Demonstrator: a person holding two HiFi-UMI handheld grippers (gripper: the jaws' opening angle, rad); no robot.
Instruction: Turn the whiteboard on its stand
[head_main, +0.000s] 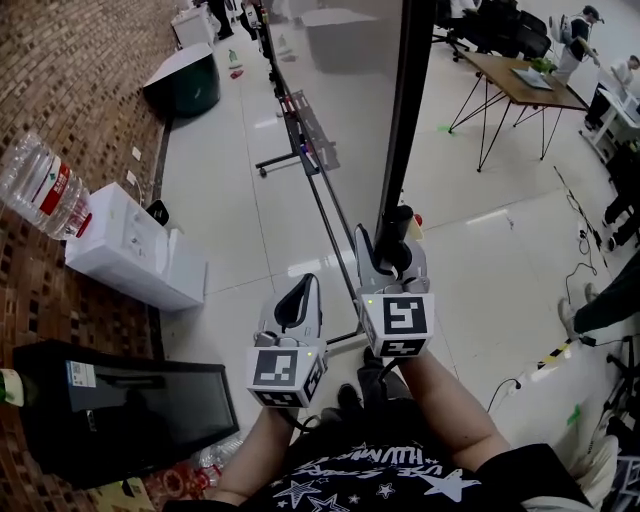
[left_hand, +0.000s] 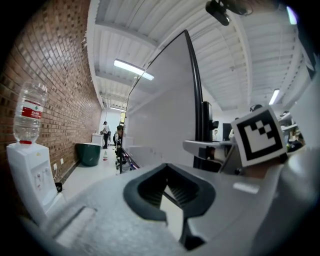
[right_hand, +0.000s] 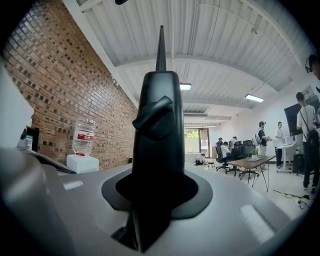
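Note:
The whiteboard (head_main: 340, 40) stands almost edge-on in front of me, its pale face (left_hand: 160, 115) filling the middle of the left gripper view. Its black stand post (head_main: 405, 120) runs down to a black locking knob (head_main: 395, 225). My right gripper (head_main: 393, 255) is shut on that knob (right_hand: 159, 130), which fills the space between its jaws (right_hand: 157, 200). My left gripper (head_main: 297, 300) hangs lower and to the left, apart from the stand. Its jaws (left_hand: 170, 200) are together with nothing in them.
A white water dispenser (head_main: 125, 245) with a bottle (head_main: 35, 185) stands by the brick wall at left. A black screen (head_main: 120, 405) leans below it. The stand's base rail (head_main: 320, 190) crosses the floor. A green bin (head_main: 185, 85), a table (head_main: 515, 80) and floor cables (head_main: 590, 240) lie farther off.

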